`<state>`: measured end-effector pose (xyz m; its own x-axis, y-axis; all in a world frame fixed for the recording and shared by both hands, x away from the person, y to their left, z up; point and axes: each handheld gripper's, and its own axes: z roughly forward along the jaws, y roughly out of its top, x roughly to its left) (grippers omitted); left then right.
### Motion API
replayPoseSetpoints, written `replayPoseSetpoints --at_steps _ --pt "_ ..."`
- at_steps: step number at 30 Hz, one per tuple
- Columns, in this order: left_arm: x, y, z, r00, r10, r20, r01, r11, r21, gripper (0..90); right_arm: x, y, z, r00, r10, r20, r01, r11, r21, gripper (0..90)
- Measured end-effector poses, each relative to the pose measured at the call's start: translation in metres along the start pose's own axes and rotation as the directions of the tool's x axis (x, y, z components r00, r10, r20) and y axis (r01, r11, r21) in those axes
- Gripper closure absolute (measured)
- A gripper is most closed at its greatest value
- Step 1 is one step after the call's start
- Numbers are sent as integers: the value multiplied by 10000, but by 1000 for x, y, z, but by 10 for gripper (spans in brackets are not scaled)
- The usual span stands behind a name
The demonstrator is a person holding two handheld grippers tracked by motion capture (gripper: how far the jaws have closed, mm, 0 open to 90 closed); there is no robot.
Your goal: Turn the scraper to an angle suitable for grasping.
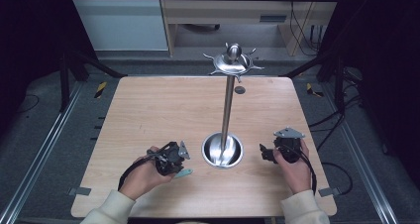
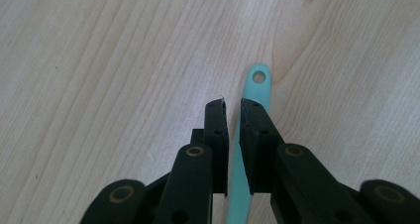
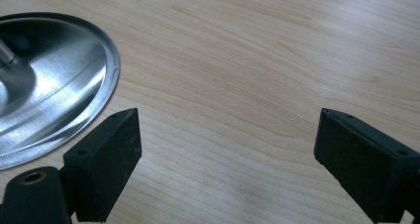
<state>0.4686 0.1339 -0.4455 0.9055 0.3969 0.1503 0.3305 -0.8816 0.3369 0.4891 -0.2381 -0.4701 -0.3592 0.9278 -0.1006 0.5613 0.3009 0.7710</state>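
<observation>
Wooden table (image 1: 148,110) seen from above, with a person's two hands at its near edge, each holding a black gripper. Left gripper (image 1: 173,159) lay over a mint-green handle (image 1: 184,173), just left of the round steel base (image 1: 223,149) of a tall hook stand (image 1: 228,105). Left gripper view added detail: the jaws stood nearly together, with a narrow gap, and the mint-green handle (image 2: 250,130) ran along that gap, its holed tip lying on the wood beyond the fingertips; whether the pads pressed it could not be told. Right gripper (image 1: 268,153) rested right of the base, jaws wide apart over bare wood. Broad open tabletop stretched behind both hands.
</observation>
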Motion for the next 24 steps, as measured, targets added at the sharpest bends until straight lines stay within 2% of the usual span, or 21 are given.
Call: replayPoseSetpoints --at_steps 3,7,9,14,18,24 --pt "-1 2 2 9997 60 228 -64 9998 180 783 0 0 0 10000 25 -39 -25 10000 -2 114" --pt "-2 7 1 9998 166 144 -170 9995 266 760 0 0 0 10000 32 -11 -32 10000 -15 114" --pt "-1 9 3 9997 168 189 -177 9987 486 726 0 0 0 10000 -15 -11 15 10000 -15 114" --pt "-2 9 7 9993 103 369 -127 9978 654 684 0 0 0 10000 -10 -18 10 10000 -16 114" --pt "-2 10 12 9989 111 459 -153 9958 901 669 0 0 0 10000 -27 -7 27 10000 -35 114" --pt "-2 12 16 9986 136 512 -187 9949 995 660 0 0 0 10000 27 -40 -28 10000 -15 114"
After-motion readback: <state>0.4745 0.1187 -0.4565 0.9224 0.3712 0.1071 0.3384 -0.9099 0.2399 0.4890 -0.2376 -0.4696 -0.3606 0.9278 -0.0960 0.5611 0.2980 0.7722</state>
